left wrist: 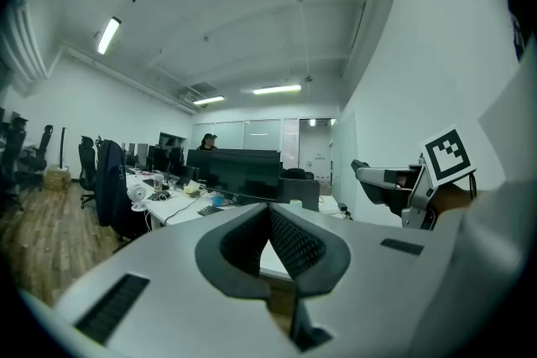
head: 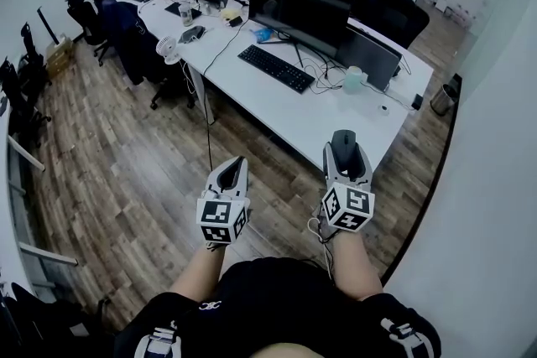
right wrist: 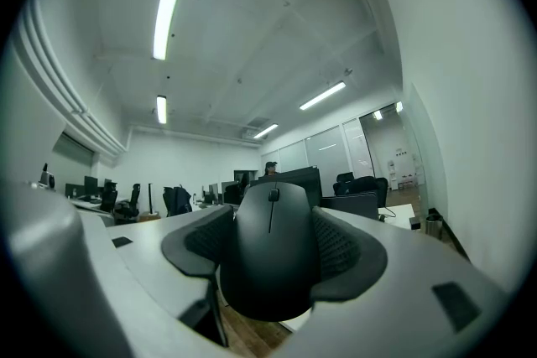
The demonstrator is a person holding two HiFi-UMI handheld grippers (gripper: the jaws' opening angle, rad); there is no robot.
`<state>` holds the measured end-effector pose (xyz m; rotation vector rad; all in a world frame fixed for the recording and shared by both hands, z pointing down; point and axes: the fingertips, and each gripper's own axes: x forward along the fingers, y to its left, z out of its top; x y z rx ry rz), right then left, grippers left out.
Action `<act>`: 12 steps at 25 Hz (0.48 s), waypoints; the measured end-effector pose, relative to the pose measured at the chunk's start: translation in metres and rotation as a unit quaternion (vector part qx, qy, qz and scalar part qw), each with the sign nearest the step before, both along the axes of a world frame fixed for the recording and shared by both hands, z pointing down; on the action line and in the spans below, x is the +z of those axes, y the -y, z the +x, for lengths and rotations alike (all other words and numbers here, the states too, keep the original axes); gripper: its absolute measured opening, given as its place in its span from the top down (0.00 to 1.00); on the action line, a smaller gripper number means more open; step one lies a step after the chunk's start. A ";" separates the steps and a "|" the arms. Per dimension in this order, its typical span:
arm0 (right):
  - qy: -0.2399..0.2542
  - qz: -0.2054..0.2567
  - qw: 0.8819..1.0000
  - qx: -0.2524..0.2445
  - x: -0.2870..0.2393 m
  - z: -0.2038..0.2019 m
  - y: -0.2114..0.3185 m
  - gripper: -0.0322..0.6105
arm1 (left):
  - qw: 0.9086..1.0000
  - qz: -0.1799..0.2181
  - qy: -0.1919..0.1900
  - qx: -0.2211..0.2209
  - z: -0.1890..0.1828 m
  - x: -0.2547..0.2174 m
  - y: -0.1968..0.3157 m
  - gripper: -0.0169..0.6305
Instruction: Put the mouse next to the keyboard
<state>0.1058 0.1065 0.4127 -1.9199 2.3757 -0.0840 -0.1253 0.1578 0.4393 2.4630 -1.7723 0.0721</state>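
Mouse [right wrist: 270,256] sits clamped by its flanks between the pads of our right gripper [head: 345,148]. It is in the air at lower centre-right of the head view, by the near edge of the white desk [head: 285,117] and well apart from the keyboard [head: 276,68] above. We judge this side grip leaves its underside free to land flat. Our left gripper [head: 236,168] hangs beside it, jaws pressed together on nothing, seemingly spare. The mouse's long axis runs along the jaws, wheel end pointing up the frame toward the desk.
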 end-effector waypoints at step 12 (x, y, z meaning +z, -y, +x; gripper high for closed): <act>0.014 -0.013 1.000 0.022 0.010 -0.058 0.025 0.47 | 1.000 0.006 -0.010 0.012 -0.065 0.005 0.029 0.95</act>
